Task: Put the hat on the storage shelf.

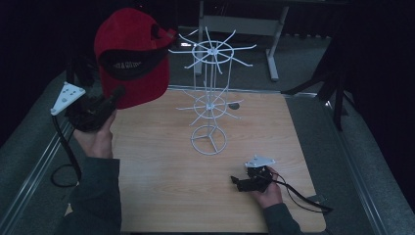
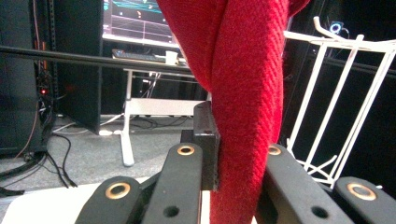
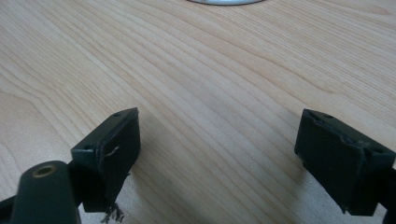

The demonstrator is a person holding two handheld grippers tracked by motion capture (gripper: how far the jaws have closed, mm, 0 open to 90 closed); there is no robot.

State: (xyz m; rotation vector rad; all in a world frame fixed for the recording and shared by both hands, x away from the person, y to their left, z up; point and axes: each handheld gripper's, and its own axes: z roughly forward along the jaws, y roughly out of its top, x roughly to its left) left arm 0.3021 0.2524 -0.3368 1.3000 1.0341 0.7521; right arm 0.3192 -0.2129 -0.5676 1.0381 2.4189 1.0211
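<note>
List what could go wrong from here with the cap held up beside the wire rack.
1. The left hand-held gripper pinches only a fold of the red cap; the fabric could slip free and the cap drop.
2. The white wire rack is light, with thin hooks; a nudge from the cap could tip it.
3. The right hand-held gripper rests open on the table, not steadying the rack.
</note>
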